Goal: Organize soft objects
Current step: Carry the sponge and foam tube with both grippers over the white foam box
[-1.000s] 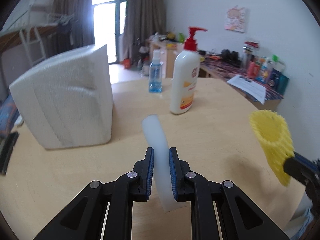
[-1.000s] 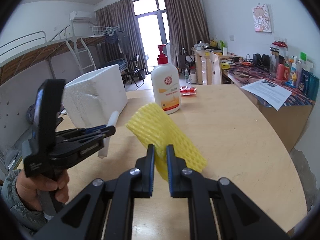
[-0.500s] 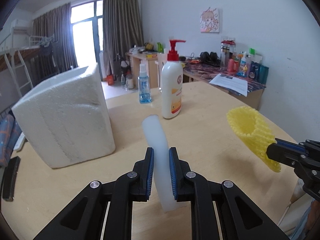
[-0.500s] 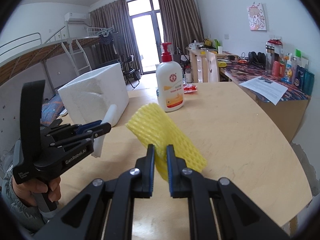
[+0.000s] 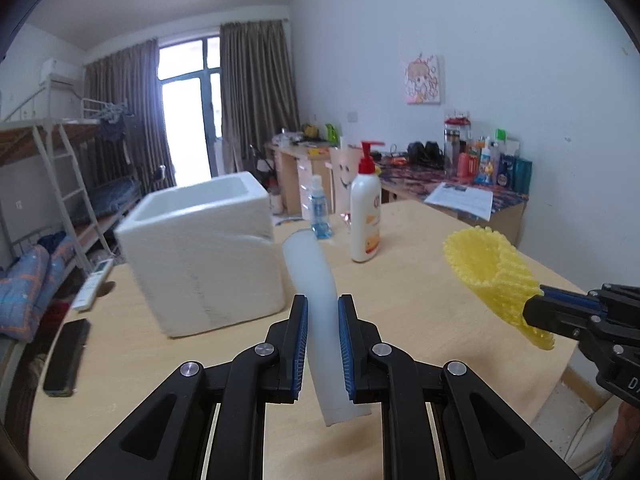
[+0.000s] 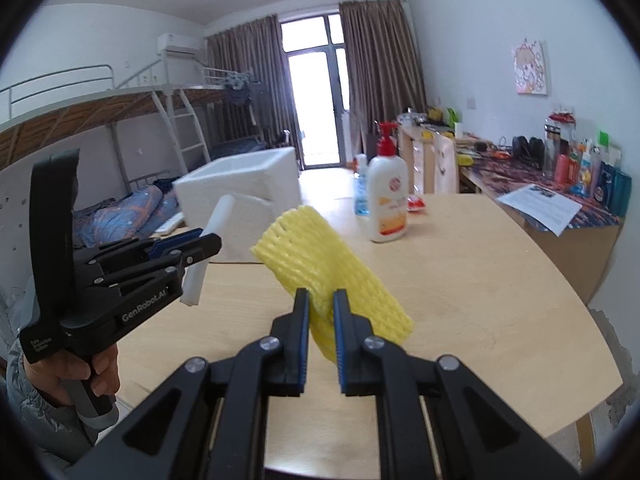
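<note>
left gripper (image 5: 323, 342) clamps white foam strip (image 5: 316, 280), right gripper (image 6: 321, 342) clamps yellow foam net (image 6: 320, 256); both held above table, near foam box (image 5: 200, 248), open top facing up, likely drop spot.

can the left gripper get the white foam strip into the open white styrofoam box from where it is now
Probably yes: the left gripper, shut on the white foam strip, is held above the table, and the white styrofoam box just ahead stands open-topped with nothing between them.

Yellow mesh foam sleeve (image 6: 320, 264); white foam strip (image 5: 316, 300); white foam box (image 5: 200, 256); blue-padded black fingers (image 5: 300, 344).
</note>
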`<state>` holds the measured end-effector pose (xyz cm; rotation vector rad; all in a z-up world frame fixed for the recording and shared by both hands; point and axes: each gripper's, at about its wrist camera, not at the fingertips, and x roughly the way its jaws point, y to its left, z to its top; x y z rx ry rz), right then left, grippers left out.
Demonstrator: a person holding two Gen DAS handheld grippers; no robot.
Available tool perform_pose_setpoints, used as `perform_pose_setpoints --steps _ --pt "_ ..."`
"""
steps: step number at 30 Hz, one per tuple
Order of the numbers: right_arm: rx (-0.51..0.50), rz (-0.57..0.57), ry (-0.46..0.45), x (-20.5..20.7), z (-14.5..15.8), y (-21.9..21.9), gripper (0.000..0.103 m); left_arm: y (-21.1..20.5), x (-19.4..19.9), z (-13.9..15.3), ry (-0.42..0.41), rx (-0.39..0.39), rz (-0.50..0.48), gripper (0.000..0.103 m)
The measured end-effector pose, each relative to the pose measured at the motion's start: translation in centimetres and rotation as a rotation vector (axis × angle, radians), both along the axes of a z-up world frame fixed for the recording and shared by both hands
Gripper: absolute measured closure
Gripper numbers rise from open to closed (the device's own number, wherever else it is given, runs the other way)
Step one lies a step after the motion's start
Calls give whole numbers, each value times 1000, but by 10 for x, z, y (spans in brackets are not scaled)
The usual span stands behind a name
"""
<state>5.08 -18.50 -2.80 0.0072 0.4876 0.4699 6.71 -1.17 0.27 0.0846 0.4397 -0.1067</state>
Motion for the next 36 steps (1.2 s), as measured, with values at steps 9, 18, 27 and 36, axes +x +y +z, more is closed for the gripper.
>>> perform_pose_setpoints --steps 9,18,27,36 --pt "14 62 -62 -35 8 20 89 19 -54 13 -96 48 35 86" --pt "8 154 -88 -43 9 44 89 44 -77 16 -98 15 43 87" --pt "9 223 -105 -39 9 69 89 64 -94 21 -120 -8 84 87" --pt "11 271 -117 -39 14 91 89 84 -95 25 -146 -15 143 87"
